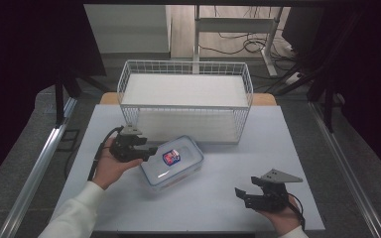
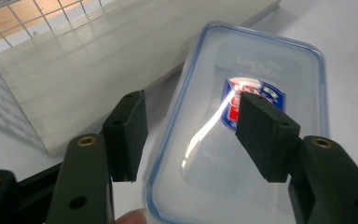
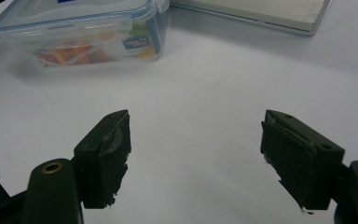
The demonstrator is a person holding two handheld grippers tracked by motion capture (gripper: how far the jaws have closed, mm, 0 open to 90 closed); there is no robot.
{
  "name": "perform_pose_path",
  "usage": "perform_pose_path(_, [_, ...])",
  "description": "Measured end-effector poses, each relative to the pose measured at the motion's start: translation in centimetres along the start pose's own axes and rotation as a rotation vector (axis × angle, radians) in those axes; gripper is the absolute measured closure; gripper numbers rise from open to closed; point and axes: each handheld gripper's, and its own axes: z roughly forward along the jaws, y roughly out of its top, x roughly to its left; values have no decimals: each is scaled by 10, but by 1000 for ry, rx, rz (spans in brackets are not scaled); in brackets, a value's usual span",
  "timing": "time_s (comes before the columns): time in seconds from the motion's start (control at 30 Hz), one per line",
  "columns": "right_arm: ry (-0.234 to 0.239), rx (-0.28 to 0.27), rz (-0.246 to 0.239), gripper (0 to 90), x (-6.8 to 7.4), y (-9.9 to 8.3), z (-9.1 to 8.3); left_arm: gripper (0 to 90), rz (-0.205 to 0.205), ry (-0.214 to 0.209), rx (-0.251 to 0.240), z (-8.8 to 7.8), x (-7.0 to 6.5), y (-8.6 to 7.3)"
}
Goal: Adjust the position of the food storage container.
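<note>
Straddling the box (image 2: 242,130) lid, the left gripper (image 1: 138,148) has its jaws partly apart, one either side of the lid's near edge, pads not pressing.

The box lies flat on the table (image 1: 228,163), lid on, just in front of the wire basket (image 1: 186,94). Right of the box and well apart from it, the right gripper (image 1: 258,194) rests low over the table, jaws wide, nothing between them.

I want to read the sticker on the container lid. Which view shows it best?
The left gripper view: the sticker is close and seen from above, though glare and one jaw cover part. The high view shows it small. The right gripper view catches the container from the side.
</note>
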Motion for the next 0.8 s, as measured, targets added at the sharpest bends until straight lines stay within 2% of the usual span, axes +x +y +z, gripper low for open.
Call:
perform_pose_path(0.1, [-3, 4, 1, 246, 0, 0, 1, 517, -2, 0, 7, 10, 3, 8])
perform_pose_path(0.2, [-3, 7, -1, 247, -1, 0, 2, 622, 13, 24, 7, 21, 5, 15])
perform_pose_path(0.23, [-3, 8, 0, 247, -1, -1, 2, 666, 10, 24, 4, 24, 6, 17])
perform_pose_path(0.33, [-4, 10, 0, 247, -1, -1, 2, 803, 38, 22, 32, 37, 8, 22])
perform_pose_path(0.43, [-6, 11, 2, 247, -2, -1, 2, 883, 40, 5, 54, 49, 9, 26])
perform_pose_path(0.47, [-8, 11, 3, 247, -2, 0, 3, 891, 32, 0, 55, 53, 8, 27])
perform_pose_path(0.57, [-8, 12, 4, 247, -3, -1, 3, 895, 53, 8, 73, 61, 11, 28])
perform_pose_path(0.7, [-12, 9, 5, 247, -4, 0, 2, 897, 59, 1, 80, 69, 12, 29])
perform_pose_path(0.8, [-20, -3, 25, 247, -7, 0, -1, 897, 79, 0, 102, 79, 12, 30])
